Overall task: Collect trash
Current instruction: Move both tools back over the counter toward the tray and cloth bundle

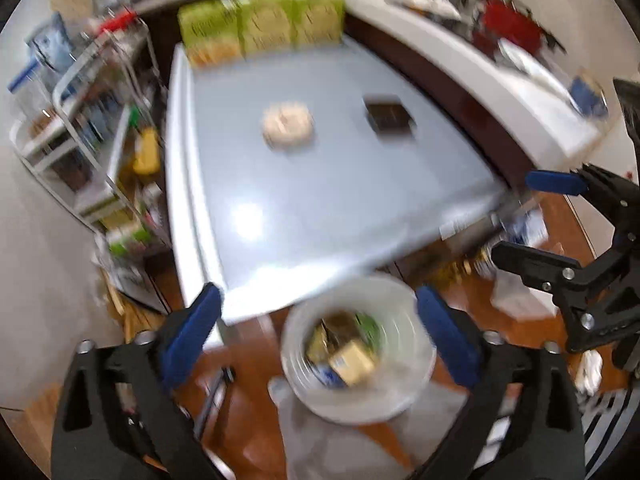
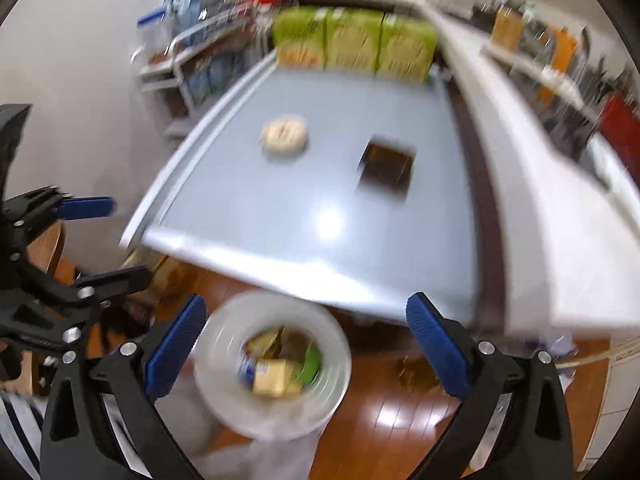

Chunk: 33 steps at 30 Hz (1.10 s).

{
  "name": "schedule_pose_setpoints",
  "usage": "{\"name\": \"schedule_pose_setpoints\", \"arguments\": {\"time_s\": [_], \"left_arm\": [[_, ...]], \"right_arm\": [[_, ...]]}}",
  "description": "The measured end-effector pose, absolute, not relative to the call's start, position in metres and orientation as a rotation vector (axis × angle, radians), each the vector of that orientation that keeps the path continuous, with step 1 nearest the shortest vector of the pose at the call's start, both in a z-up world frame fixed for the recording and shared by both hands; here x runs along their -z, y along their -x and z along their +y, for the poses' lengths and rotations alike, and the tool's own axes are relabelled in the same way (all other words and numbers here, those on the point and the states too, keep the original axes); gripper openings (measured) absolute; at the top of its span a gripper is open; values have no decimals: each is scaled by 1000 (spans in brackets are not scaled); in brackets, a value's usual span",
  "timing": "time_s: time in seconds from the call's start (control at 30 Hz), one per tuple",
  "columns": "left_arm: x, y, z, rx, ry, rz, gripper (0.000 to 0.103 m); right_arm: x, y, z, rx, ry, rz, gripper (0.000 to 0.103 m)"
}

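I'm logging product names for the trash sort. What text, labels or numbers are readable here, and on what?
None can be read; both views are motion-blurred.
Green boxes at the table's far end: print blurred, unreadable.
Yellow carton in the white bin: markings blurred.
Dark square item on the table: no legible text.
Packages on the shelf cart: too blurred.

The bin (image 1: 358, 354) sits on the floor right between my left tongs (image 1: 320, 336), with trash (image 1: 348, 354) inside it. The tabletop (image 1: 320, 208) is past the bin. On it, the round thing (image 1: 287, 123) lies left of the square thing (image 1: 389, 117). Boxes (image 1: 262, 26) stand behind them.
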State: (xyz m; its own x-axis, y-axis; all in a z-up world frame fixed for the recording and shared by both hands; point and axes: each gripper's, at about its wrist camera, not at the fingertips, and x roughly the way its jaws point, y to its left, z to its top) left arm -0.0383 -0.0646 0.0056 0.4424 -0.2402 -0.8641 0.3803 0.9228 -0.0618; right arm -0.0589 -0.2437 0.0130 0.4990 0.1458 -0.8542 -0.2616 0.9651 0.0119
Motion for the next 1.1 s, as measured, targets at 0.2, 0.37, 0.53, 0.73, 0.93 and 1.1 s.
{"name": "schedule_pose_setpoints", "arguments": {"time_s": [0.2,0.37,0.53,0.73,0.93,1.1], "left_arm": [[-23,-8,-56,260,-116,976,101],[-23,-37,-47,262,-32,947,101],[-6,-65,-51,295,-38,997,101],[14,-91,-67,341,-63,1039,101],[31,-114,-86,371,-114,1067,101],[36,-124,-87,378,-106,1076,101]], "right_arm": [[-22,3,-249,-151,91,982,98],[-8,-33,-253,-152,-6,1005,98],[11,-69,-254,-124,-47,1065,96],[34,-95,-256,-83,-43,1128,85],[52,-117,-265,-61,-85,1176,84],[62,-129,-272,-67,-127,1208,72]]}}
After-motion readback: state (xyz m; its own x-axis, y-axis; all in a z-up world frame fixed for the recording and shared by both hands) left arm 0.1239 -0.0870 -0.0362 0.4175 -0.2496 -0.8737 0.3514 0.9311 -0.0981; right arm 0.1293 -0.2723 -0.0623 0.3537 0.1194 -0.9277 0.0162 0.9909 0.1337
